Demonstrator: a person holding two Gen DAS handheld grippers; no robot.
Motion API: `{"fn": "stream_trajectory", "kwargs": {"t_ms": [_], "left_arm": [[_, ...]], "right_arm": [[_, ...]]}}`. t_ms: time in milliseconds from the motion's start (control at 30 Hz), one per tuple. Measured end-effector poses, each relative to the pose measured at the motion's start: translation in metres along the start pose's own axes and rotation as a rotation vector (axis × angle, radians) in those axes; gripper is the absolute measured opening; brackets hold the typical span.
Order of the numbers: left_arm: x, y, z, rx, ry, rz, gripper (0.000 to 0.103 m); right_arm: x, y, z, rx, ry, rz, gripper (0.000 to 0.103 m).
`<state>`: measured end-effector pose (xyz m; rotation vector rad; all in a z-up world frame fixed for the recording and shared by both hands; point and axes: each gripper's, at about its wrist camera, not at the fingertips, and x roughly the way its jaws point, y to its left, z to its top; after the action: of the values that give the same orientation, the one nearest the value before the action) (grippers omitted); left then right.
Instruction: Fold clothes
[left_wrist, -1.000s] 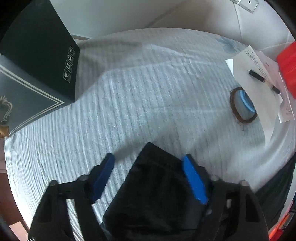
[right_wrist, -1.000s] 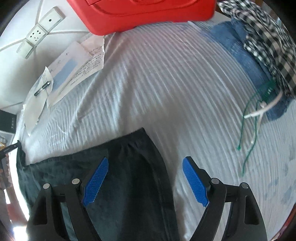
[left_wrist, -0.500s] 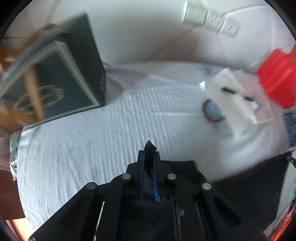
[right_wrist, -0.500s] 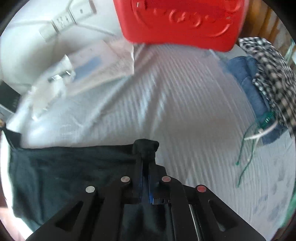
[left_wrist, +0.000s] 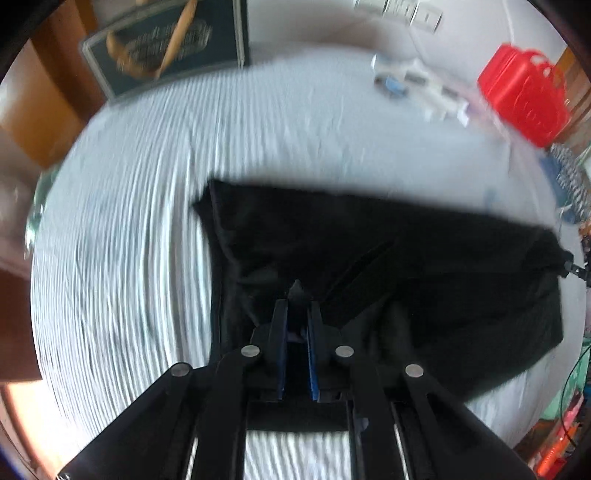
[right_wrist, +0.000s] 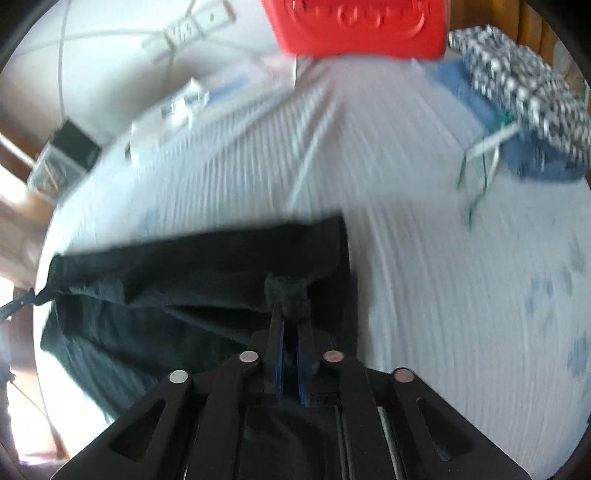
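A black garment (left_wrist: 388, 258) lies spread across the striped white bedsheet (left_wrist: 129, 240). My left gripper (left_wrist: 296, 306) is shut on a pinched corner of the cloth, which pokes out between its blue pads. In the right wrist view the same black garment (right_wrist: 177, 291) stretches to the left, and my right gripper (right_wrist: 290, 314) is shut on a bunched corner of it. The cloth hangs taut between the two held corners. Both views are blurred by motion.
A red plastic box (right_wrist: 358, 26) sits at the far edge of the bed. Papers (right_wrist: 184, 103) lie beside it. Folded blue jeans (right_wrist: 517, 147) and a checked shirt (right_wrist: 524, 85) are piled at the right. A dark framed board (left_wrist: 166, 44) leans at the left.
Both grippers went from open to shut on corners of the black garment, then rose and pulled back, lifting the cloth so more of it and the bed shows.
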<state>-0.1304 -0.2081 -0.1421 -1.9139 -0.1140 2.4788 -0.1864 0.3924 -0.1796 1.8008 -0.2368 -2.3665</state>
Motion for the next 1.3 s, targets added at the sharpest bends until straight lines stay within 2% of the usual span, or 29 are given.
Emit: {"fn": "stream_trajectory", "kwargs": {"t_ms": [67,133,167,200,233,267,300,433,533,633,667,700,733,767,800,833,900,967,1033,1067,1100,1133,1200,1267,1300], "left_arm": [[-0.001,0.007,-0.009,-0.015,0.009,0.015,0.023],[-0.011,0.015,-0.004,-0.04,-0.026,0.016,0.044],[-0.017,0.02,0.001,-0.056,-0.048,0.013,0.063],[-0.021,0.025,0.007,-0.071,-0.072,0.017,0.073],[-0.025,0.029,0.015,-0.085,-0.096,0.023,0.076],[-0.023,0.034,0.025,-0.097,-0.107,0.031,0.077],[-0.017,0.039,0.035,-0.109,-0.101,0.038,0.077],[0.025,0.053,0.067,-0.146,-0.028,0.068,0.077],[0.062,0.058,0.082,-0.163,0.03,0.075,0.077],[0.085,0.056,0.089,-0.152,0.068,0.072,0.077],[0.09,0.054,0.09,-0.143,0.074,0.057,0.071],[0.094,0.052,0.09,-0.133,0.079,0.038,0.057],[0.094,0.05,0.09,-0.117,0.062,0.038,0.046],[0.092,0.049,0.09,-0.108,0.043,0.055,0.026],[0.091,0.049,0.09,-0.106,0.028,0.076,0.018],[0.09,0.049,0.09,-0.104,0.013,0.096,0.017],[0.087,0.05,0.09,-0.107,-0.019,0.14,0.016],[0.082,0.053,0.092,-0.129,-0.054,0.168,0.016],[0.071,0.057,0.092,-0.165,-0.088,0.154,0.016],[0.066,0.057,0.092,-0.165,-0.084,0.136,0.016],[0.06,0.055,0.091,-0.156,-0.067,0.113,0.021],[0.055,0.054,0.09,-0.146,-0.05,0.09,0.026],[0.042,0.049,0.083,-0.133,-0.054,0.056,0.053],[0.028,0.045,0.075,-0.121,-0.065,0.025,0.066],[0.022,0.042,0.071,-0.116,-0.071,0.009,0.066]], "right_arm": [[0.0,-0.002,-0.013,0.001,0.027,-0.035,0.033],[-0.007,-0.008,-0.018,0.021,0.02,-0.049,0.034],[-0.011,-0.012,-0.018,0.035,0.011,-0.053,0.036],[-0.015,-0.014,-0.017,0.051,0.003,-0.056,0.042],[-0.018,-0.016,-0.016,0.067,-0.005,-0.06,0.046],[-0.02,-0.018,-0.012,0.086,-0.012,-0.056,0.054],[-0.022,-0.02,-0.007,0.106,-0.018,-0.052,0.058],[-0.019,-0.028,0.018,0.203,-0.03,-0.014,0.058],[-0.004,-0.03,0.042,0.248,-0.021,-0.017,0.058],[0.015,-0.026,0.057,0.237,0.006,-0.051,0.068],[0.023,-0.021,0.061,0.216,0.022,-0.061,0.078],[0.03,-0.017,0.064,0.195,0.039,-0.071,0.082],[0.038,-0.012,0.067,0.174,0.055,-0.081,0.082],[0.046,-0.007,0.07,0.153,0.072,-0.09,0.072],[0.054,-0.003,0.073,0.132,0.088,-0.1,0.02],[0.061,0.002,0.076,0.111,0.105,-0.11,0.005],[0.06,0.011,0.079,0.042,0.075,-0.224,0.002],[0.035,-0.004,0.084,0.11,-0.053,-0.263,0.003],[0.008,-0.019,0.089,0.187,-0.186,-0.294,0.009],[0.005,-0.02,0.084,0.192,-0.185,-0.28,0.015],[0.002,-0.019,0.079,0.192,-0.173,-0.261,0.023],[0.0,-0.018,0.073,0.191,-0.162,-0.242,0.025],[-0.004,-0.016,0.061,0.19,-0.14,-0.204,0.026],[-0.008,-0.015,0.05,0.189,-0.117,-0.167,0.027],[-0.01,-0.014,0.044,0.189,-0.106,-0.148,0.028]]}}
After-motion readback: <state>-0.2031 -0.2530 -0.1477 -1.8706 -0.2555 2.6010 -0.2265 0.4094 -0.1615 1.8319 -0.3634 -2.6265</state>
